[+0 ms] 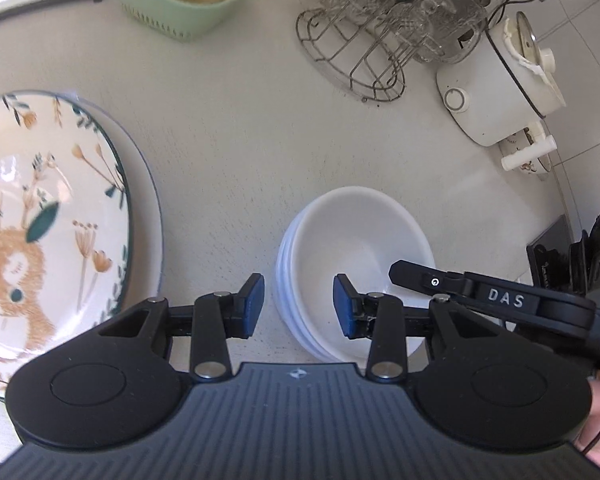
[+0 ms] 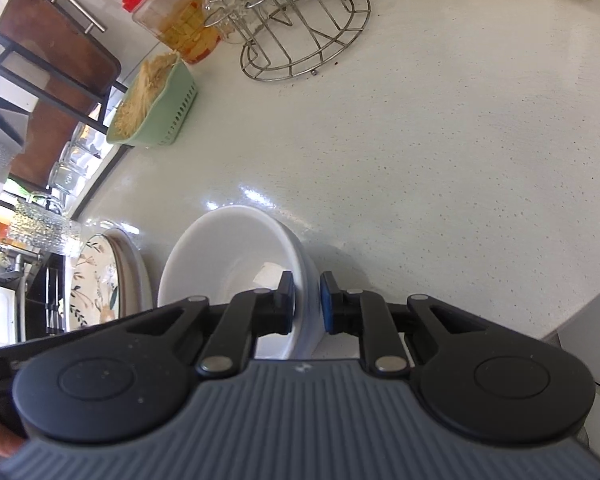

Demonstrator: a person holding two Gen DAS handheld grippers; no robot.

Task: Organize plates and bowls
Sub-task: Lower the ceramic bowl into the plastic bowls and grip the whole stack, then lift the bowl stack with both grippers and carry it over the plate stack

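White speckled counter [image 2: 420, 152] holds it all. Deer plate [image 1: 40, 232] lies on another plate at the left, near the white bowls [image 1: 360, 240], about 3 stacked, though the count is hard to see. Right gripper [image 2: 306, 304] pinches the top bowl's rim. Left gripper [image 1: 299, 306] hangs over the stack's left edge, jaws spread apart.

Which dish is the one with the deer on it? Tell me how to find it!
Start at the pale countertop and look to the left of the stack of plain white bowls. There a big round plate lies on top of a plain plate. It is the only dish with a picture: an orange deer, flowers, and a dark green rim.
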